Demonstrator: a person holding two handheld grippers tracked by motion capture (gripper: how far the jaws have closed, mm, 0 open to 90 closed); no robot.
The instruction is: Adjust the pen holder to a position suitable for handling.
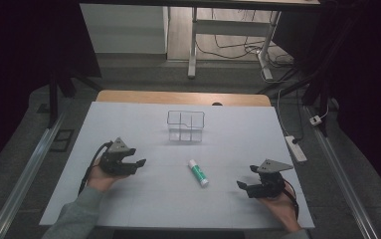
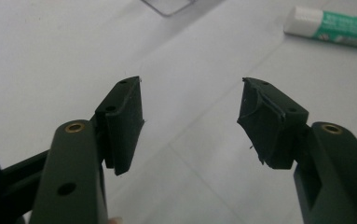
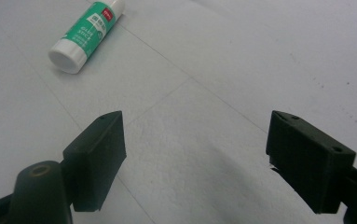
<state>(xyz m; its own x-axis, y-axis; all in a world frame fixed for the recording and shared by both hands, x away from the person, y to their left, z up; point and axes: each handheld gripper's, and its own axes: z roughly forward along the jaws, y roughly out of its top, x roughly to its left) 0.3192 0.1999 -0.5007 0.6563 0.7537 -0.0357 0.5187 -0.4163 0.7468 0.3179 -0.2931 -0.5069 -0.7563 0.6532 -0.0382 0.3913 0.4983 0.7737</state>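
Behind the glue stick [image 1: 198, 172], the clear plastic organizer [image 1: 186, 126] is hard to read: its thin walls nearly vanish against the white tabletop [image 1: 128, 199], and the left gripper view cuts it down to one corner at the top edge. That view also crops the stick's far end. The stick is a smooth cylinder, white-capped with a green label, lying on its side on the matte sheet. It rests between the two grippers, touching neither. The left gripper [image 1: 139, 163] has its black, blocky jaws apart with nothing between them; the right gripper [image 1: 241, 185] holds its jaws wide, also empty, the stick ahead of them.
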